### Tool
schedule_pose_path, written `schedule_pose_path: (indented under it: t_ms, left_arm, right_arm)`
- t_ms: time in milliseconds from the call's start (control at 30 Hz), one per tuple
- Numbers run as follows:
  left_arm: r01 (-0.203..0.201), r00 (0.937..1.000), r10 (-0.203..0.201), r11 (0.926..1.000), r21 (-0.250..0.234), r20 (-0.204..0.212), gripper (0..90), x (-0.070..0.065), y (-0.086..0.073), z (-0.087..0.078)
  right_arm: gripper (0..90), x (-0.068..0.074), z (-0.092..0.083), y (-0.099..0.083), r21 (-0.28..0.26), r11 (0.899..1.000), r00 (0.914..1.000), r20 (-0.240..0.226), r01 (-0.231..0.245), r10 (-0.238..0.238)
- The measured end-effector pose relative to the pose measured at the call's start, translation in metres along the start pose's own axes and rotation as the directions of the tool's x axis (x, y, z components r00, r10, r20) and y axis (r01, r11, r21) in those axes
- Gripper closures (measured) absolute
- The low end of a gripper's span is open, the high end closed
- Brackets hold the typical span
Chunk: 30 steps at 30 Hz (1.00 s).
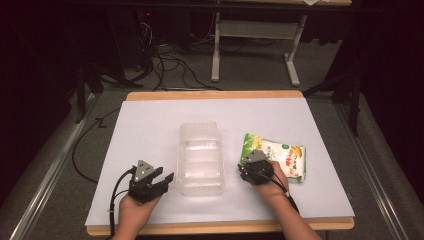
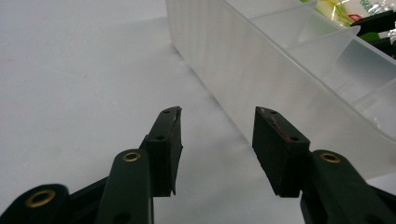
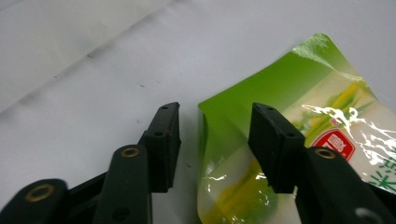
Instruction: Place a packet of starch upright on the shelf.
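A clear plastic box (image 1: pixel 200 157) with divided compartments lies in the middle of the white table top (image 1: pixel 150 130). My left gripper (image 1: pixel 162 176) rests to the left of its near end, open, with nothing between the jaws. In the left gripper view the box wall (image 2: pixel 280 70) runs just past the right jaw of the left gripper (image 2: pixel 217 126). A green and white snack bag (image 1: pixel 285 157) lies flat to the right of the box. My right gripper (image 3: pixel 215 121) stands open over the bag's (image 3: pixel 289 93) near corner, whose edge lies between the jaws with a gap at the left jaw.
The white sheet covers a wooden table whose front edge (image 1: pixel 220 227) runs below both hands. Beyond the far edge are a grey floor, loose cables (image 1: pixel 170 65) and the legs of a white frame (image 1: pixel 255 45).
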<state>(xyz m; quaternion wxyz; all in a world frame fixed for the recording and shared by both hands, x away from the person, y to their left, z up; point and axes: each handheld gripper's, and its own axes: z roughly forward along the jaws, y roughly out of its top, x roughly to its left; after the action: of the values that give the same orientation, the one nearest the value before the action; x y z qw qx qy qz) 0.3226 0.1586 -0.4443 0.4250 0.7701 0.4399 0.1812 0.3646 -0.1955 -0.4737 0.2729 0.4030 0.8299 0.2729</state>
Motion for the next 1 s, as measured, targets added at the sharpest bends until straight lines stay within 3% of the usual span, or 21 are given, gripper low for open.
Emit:
schedule_pose_path:
  t_ms: [133,333,500,667,733,867,1000]
  left_arm:
    - [0.001,1.0000,-0.001,1.0000,0.004,0.004,52.7,0.001,0.000,0.000]
    - [0.007,0.9999,-0.007,1.0000,-0.004,0.009,52.6,0.001,0.000,-0.001]
    - [0.009,0.9999,-0.009,0.9999,-0.007,0.013,52.5,0.002,0.000,-0.003]
    - [0.012,0.9998,-0.012,0.9999,-0.007,0.016,51.6,0.003,0.001,-0.002]
    - [0.007,0.9998,-0.007,1.0000,-0.005,0.016,51.6,0.003,0.001,-0.002]
    - [0.004,0.9999,-0.004,1.0000,-0.003,0.015,51.6,0.002,0.001,-0.003]
    - [0.005,0.9999,-0.005,1.0000,-0.005,0.014,51.6,0.002,0.001,-0.002]
  right_arm:
    - [68.2,-0.007,-0.001,-0.003,0.005,1.000,0.9995,-0.021,-0.021,0.021]
    - [85.1,-0.004,-0.008,0.000,-0.021,1.000,0.9996,-0.028,0.007,-0.008]
    - [90.0,-0.012,-0.020,0.001,-0.068,0.997,0.9984,-0.039,-0.044,0.041]
    - [90.0,-0.028,-0.040,0.000,-0.138,0.983,0.9913,-0.070,-0.120,0.111]
    - [90.0,-0.036,-0.052,-0.001,-0.181,0.972,0.9877,-0.078,-0.148,0.136]
    - [90.0,-0.041,-0.061,-0.001,-0.218,0.963,0.9864,-0.086,-0.156,0.140]
    - [90.0,-0.050,-0.080,-0.001,-0.281,0.944,0.9839,-0.090,-0.174,0.154]
